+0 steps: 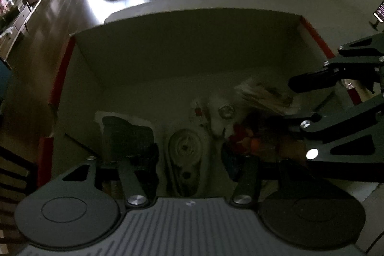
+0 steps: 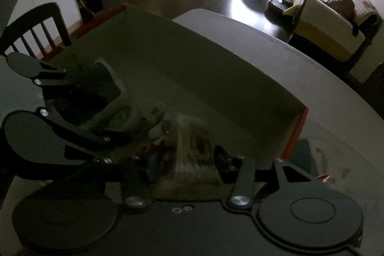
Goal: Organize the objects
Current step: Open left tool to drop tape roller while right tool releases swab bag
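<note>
a cardboard box point(image 1: 182, 59) with red tape along its edges stands open on a pale round table point(image 2: 312, 78); the objects lie jumbled on its floor. among them are a flat oval pouch point(image 1: 184, 150) of pale, patterned stuff, a dark soft bundle point(image 1: 127, 136) on white paper, a small round metal cap point(image 1: 226, 111), a stack of printed papers point(image 1: 261, 95) and some red and orange bits. no writing is legible in the dim light. the left gripper point(image 1: 192, 167) hangs over the pouch, fingers spread wide. the right gripper point(image 2: 184, 167) reaches in over the papers, fingers also apart. a dark wooden chair point(image 2: 36, 25) stands beside the table.
</note>
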A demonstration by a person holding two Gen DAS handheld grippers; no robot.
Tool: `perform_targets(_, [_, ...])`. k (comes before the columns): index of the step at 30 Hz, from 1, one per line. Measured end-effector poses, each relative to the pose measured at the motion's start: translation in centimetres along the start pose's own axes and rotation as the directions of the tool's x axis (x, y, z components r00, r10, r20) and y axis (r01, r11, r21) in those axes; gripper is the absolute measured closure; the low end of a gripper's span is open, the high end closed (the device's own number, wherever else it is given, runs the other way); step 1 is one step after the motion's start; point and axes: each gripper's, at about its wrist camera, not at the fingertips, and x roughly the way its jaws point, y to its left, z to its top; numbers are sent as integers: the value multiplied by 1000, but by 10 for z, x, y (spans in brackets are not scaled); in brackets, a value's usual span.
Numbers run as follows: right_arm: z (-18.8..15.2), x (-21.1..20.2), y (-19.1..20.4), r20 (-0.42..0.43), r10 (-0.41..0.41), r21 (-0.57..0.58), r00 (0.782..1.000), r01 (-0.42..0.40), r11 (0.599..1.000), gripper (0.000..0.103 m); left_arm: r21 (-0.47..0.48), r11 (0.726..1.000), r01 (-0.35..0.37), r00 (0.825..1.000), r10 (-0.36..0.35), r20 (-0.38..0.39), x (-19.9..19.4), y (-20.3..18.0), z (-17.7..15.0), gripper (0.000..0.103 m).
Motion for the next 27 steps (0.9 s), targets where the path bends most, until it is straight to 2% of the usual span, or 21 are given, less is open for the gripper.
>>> perform_targets(11, [-4, -40, -2, 73, 50, 10, 996, -50, 999, 46, -28, 1000, -12, 997, 14, 70, -37, -4, -2, 35])
perform_targets(27, [-26, -101, 11, 175, 98, -74, 980, -86, 994, 38, -50, 998, -28, 987, 36, 160, -91, -27, -16, 31])
